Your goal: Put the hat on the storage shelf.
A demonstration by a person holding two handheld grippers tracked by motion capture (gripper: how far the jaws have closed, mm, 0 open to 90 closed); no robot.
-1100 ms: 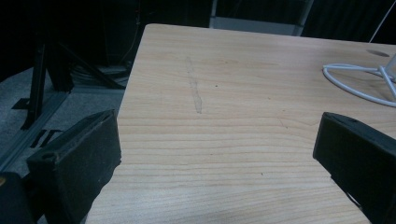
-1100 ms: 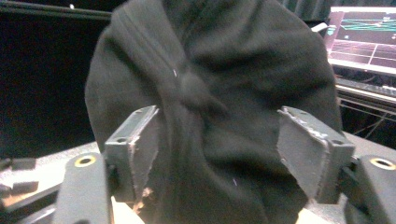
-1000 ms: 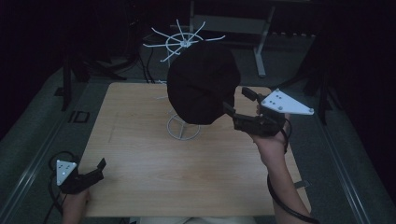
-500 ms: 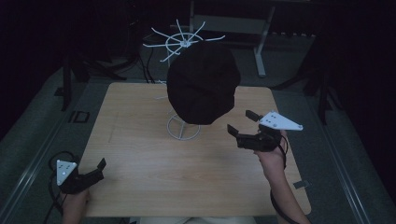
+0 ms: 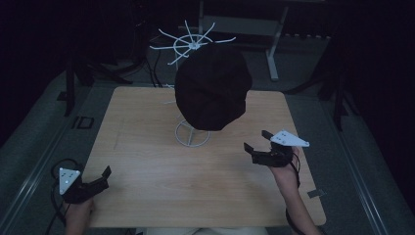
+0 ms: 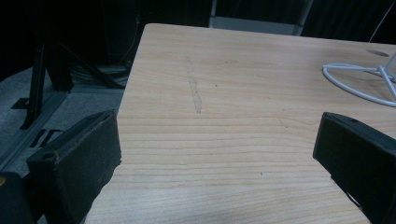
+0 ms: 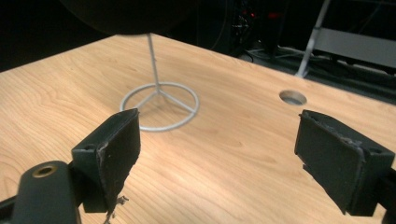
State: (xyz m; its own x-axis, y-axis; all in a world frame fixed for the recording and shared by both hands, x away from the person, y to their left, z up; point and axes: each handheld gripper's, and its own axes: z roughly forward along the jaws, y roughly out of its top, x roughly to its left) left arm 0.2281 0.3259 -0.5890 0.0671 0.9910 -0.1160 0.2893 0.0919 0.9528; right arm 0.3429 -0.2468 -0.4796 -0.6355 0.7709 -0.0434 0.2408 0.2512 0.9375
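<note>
Dome-shaped black hat (image 5: pixel 213 87) tops thin white wire stand (image 5: pixel 192 133); left gripper (image 5: pixel 103 175) and right gripper (image 5: pixel 258 141) both gape empty.

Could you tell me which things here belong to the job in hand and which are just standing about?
In the job: black hat on the white wire stand; right gripper, open and empty.
Standing about: left gripper, open; second wire rack behind the table.
</note>
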